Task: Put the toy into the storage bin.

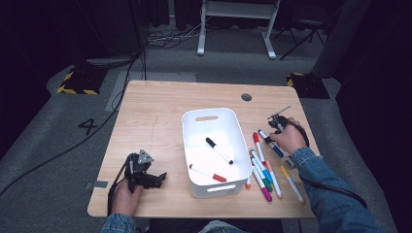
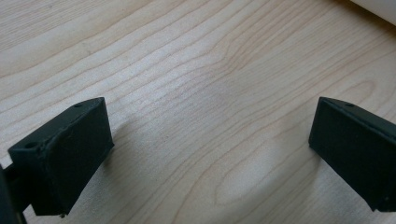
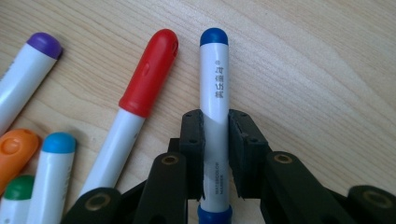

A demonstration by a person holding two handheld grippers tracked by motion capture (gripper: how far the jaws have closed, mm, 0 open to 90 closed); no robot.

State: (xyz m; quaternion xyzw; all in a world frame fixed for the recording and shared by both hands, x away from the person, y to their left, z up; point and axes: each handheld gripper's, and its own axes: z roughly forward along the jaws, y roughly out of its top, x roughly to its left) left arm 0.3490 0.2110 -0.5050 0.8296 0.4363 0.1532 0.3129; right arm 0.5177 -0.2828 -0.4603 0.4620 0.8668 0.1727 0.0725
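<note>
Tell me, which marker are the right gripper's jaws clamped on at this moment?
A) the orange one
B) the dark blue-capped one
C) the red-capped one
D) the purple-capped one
B: in the right gripper view the right gripper has its jaws pressed against both sides of the blue-capped marker, while the red-capped marker lies free on the table beside it.

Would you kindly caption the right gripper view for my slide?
Right tool shut on a blue-capped marker, beside a red-capped marker on the wooden table.
</note>
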